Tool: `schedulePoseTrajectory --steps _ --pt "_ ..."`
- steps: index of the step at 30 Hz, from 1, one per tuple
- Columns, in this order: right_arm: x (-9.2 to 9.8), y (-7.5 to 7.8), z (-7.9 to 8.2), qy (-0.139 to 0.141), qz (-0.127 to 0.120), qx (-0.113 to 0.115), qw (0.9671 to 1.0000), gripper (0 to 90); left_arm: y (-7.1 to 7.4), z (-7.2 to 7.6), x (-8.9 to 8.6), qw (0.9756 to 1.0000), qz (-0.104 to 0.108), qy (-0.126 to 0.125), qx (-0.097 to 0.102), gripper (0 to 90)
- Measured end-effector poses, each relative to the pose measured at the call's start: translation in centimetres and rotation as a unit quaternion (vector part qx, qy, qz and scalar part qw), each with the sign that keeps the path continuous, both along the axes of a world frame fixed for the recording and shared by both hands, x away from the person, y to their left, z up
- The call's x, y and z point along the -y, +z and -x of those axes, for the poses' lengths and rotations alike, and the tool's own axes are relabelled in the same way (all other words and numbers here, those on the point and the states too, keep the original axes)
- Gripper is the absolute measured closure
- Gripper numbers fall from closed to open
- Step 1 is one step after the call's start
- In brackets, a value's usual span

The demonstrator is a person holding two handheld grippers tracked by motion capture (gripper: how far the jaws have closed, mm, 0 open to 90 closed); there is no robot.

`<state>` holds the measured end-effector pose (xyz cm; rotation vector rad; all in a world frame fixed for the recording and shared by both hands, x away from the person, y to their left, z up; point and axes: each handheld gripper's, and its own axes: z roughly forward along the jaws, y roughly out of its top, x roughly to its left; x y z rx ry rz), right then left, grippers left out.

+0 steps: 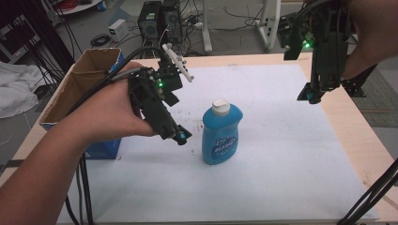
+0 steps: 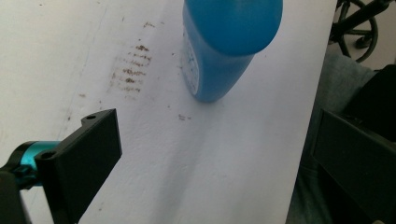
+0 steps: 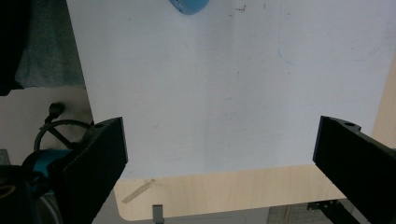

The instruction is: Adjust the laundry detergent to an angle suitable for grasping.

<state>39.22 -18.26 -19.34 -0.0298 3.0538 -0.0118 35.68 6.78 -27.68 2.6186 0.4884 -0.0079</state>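
A blue bottle (image 1: 221, 133) with a white cap stands upright near the middle of the white mat (image 1: 281, 154). My left gripper (image 1: 179, 135) hovers just left of the bottle, a little above the mat, held in a hand. In the left gripper view its jaws stand wide apart with nothing between them, and the blue bottle (image 2: 224, 46) stands ahead on the mat. My right gripper (image 1: 310, 96) hangs high over the mat's far right edge. In the right gripper view its jaws are wide apart over bare mat, and the bottle's base (image 3: 189, 5) peeks in at the top.
An open cardboard box (image 1: 84, 84) stands at the table's left edge, behind my left hand. Brown smudges (image 2: 133, 70) mark the mat beside the bottle. The wooden table edge (image 3: 224, 191) runs below the mat. Computer towers (image 1: 157, 21) and cables lie on the floor beyond.
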Motion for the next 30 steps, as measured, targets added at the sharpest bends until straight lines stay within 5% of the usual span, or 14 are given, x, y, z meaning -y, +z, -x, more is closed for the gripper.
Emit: schedulePoseTrajectory --steps 21,30 --pt "0.5 -0.2 -0.1 -0.002 -0.004 0.000 1.0000 2.1 -0.5 0.2 4.0 0.9990 0.035 0.026 0.012 1.7" --pt "0.6 -0.3 -0.1 0.001 -0.002 -0.002 1.0000 2.1 -1.3 0.2 5.7 0.9990 0.027 0.028 0.021 1.7"
